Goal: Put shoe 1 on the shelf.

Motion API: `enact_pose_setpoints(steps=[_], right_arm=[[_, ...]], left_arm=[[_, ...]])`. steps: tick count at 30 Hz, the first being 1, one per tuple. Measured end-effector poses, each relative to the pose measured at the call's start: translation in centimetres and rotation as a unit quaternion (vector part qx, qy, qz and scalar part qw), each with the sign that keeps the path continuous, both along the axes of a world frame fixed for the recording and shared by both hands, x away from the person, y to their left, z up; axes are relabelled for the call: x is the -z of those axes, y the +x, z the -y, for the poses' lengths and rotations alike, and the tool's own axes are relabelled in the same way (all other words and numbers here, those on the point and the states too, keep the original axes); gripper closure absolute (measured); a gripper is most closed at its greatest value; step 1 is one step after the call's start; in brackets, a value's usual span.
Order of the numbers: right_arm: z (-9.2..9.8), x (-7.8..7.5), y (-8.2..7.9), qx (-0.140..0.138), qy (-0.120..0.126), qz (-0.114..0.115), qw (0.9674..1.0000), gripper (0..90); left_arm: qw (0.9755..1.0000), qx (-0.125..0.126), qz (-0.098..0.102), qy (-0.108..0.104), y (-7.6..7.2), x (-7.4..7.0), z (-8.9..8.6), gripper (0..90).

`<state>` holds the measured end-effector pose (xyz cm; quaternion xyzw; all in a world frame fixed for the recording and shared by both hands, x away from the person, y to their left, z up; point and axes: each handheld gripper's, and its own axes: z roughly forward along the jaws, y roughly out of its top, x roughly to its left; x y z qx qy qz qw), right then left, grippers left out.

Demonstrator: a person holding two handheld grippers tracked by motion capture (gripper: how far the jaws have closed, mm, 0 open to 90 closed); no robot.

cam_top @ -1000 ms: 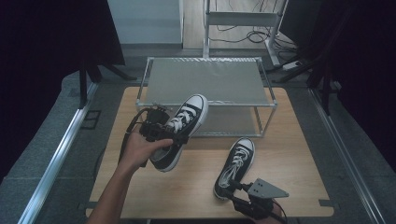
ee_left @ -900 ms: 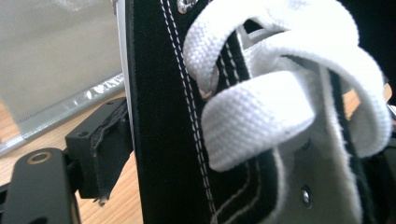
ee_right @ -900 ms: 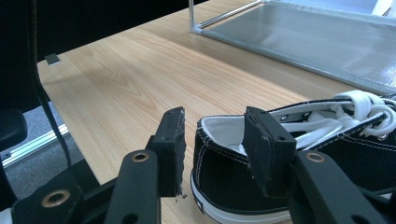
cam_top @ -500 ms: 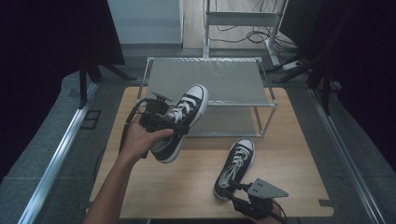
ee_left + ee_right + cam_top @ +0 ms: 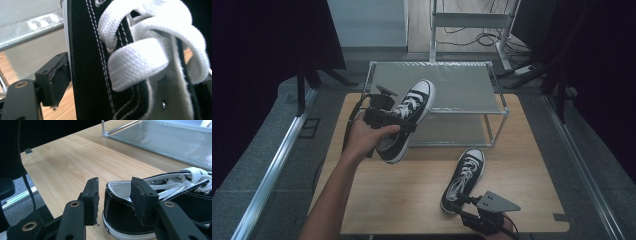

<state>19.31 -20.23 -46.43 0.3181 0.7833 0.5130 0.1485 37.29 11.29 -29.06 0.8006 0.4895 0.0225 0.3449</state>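
My left gripper pinches one black sneaker above the table, by the rack. My right gripper straddles the other sneaker's heel wall, jaws not clearly pressing.

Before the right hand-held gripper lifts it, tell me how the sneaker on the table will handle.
The sneaker on the table is soft canvas, so its heel wall, between the jaws of the right hand-held gripper, will probably flex. Held at the heel, its toe likely droops. Its loose white laces may dangle. The rubber sole should resist sliding on the table.

High view overlooks the table; gripper views sit close.
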Motion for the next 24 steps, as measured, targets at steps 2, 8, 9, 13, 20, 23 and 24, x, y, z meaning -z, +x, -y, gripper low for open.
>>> enact_pose_setpoints(steps=[2, 8, 9, 13, 20, 23, 24], right_arm=[[0.0, 0.0, 0.0, 0.0, 0.0, -0.001, 1.0, 58.2], [0.0, 0.0, 0.0, 0.0, 0.001, 0.0, 1.0, 58.1], [0.0, 0.0, 0.0, 0.0, 0.001, 0.0, 1.0, 58.1], [0.1, -0.1, 0.0, 0.0, 0.002, 0.0, 1.0, 58.2], [0.2, -0.1, 0.0, 0.0, 0.004, 0.0, 1.0, 58.2], [0.2, -0.1, 0.0, 0.001, 0.004, -0.001, 1.0, 58.1], [0.2, -0.1, 0.0, 0.001, 0.004, -0.001, 1.0, 58.1]], left_arm=[[1.0, -0.005, -0.001, 0.001, 0.4, -0.1, 0.2, 16.6], [0.9998, -0.017, -0.004, 0.008, 1.8, -0.9, 0.8, 16.6], [0.9998, -0.017, -0.004, 0.008, 1.8, -0.9, 0.8, 16.6], [0.9996, -0.023, -0.01, 0.011, 2.9, -1.4, 1.4, 16.6], [0.999, -0.039, -0.016, 0.015, 4.9, -2.0, 2.2, 16.6], [0.9983, -0.051, -0.021, 0.016, 6.1, -2.3, 2.6, 16.6], [0.9983, -0.051, -0.021, 0.016, 6.1, -2.3, 2.6, 16.6]])
